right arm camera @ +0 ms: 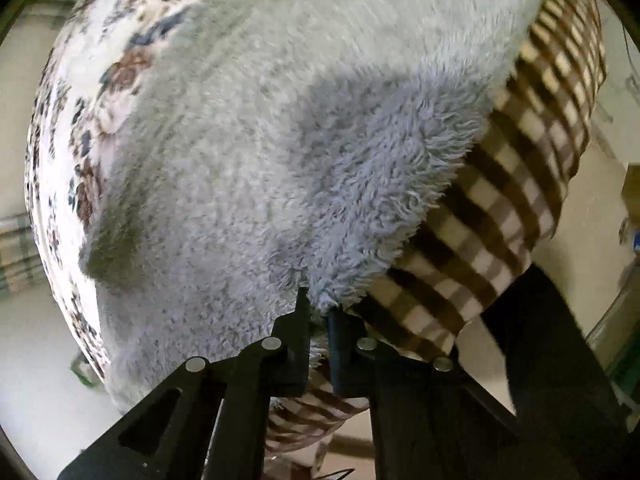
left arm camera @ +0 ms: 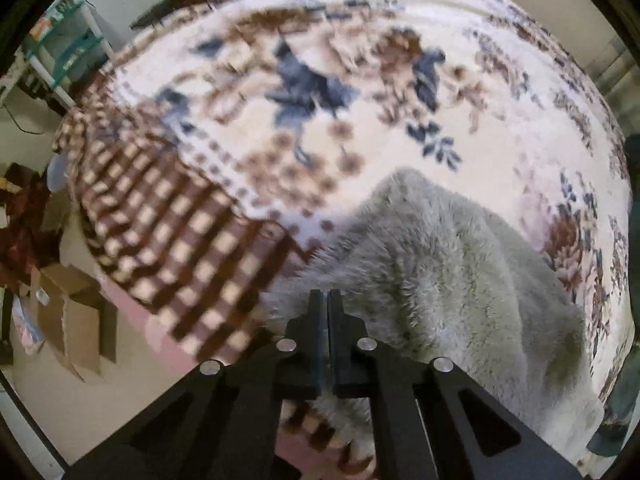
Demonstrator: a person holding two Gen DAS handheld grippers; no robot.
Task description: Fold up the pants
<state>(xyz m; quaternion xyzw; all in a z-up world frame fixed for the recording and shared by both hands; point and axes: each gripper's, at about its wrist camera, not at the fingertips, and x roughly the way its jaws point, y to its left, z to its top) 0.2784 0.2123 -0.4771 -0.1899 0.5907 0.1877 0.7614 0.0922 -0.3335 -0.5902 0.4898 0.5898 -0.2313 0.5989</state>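
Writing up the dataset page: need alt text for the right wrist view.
The right gripper pinches an edge of fluffy grey fleece pants, fabric caught between its two black fingers. The pants lie across a cream floral blanket with a brown checked border.

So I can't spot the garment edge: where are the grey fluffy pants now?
The grey pants lie on the floral blanket, beside its brown checked border, with both grippers at their near edge.

Pants (right arm camera: 280, 140): far end cut off by the right view's top edge. Blanket (left arm camera: 320, 92): pattern motion-blurred; far and right margins cropped. Boxes (left arm camera: 72, 312), near left: contents indistinct. Shelf (left arm camera: 68, 40), far left: items too small to identify.
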